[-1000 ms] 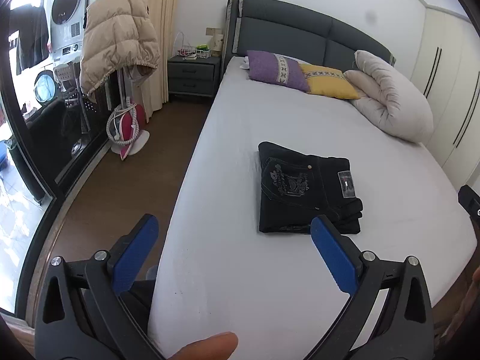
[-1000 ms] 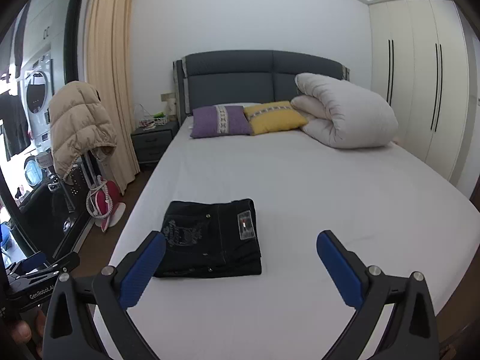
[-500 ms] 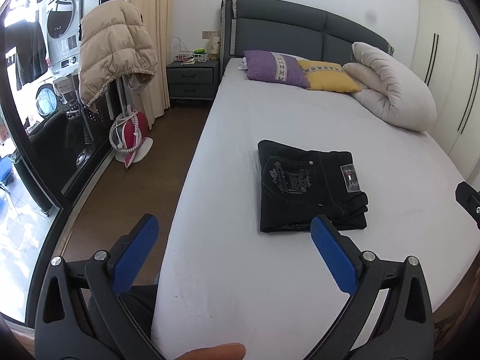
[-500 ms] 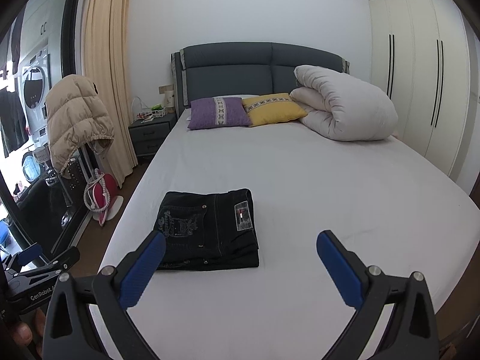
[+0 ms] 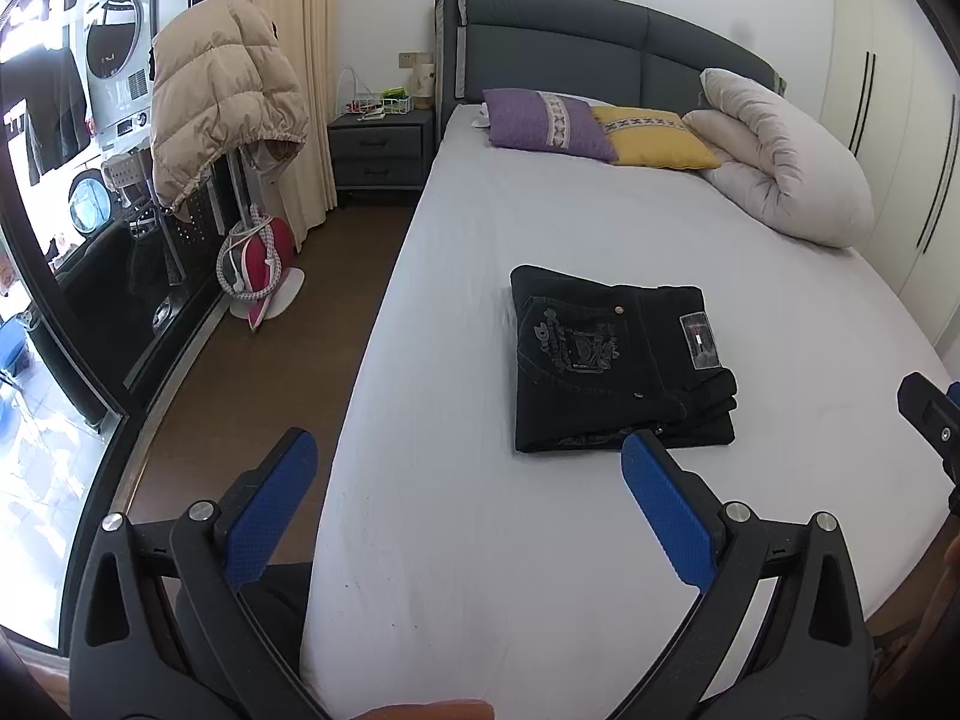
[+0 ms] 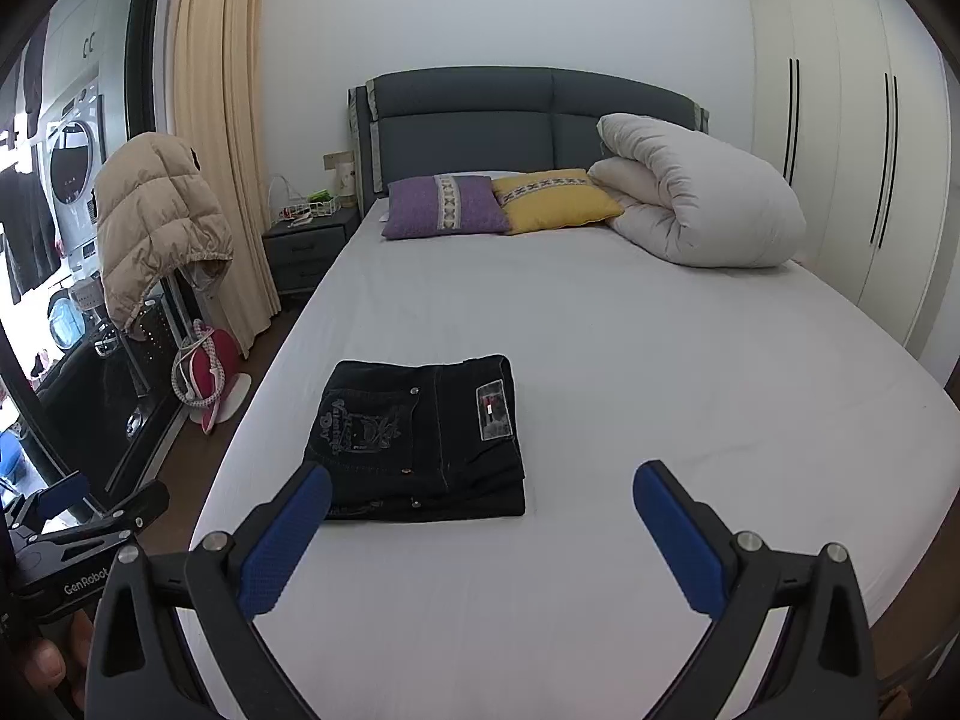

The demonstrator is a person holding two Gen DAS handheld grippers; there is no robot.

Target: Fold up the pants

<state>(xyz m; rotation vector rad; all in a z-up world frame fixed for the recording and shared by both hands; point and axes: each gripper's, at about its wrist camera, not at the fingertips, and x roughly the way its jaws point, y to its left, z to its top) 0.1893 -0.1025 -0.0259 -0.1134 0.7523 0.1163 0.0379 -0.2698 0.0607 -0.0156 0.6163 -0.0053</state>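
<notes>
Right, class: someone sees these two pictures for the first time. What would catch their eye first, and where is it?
First, the black folded pants, a neat dark block on the white bed near its left edge, just beyond both open grippers, the right gripper and the left gripper. Next, the purple pillow and yellow pillow at the headboard, beside a rolled white duvet. Off the bed to the left hangs a beige puffer jacket.
</notes>
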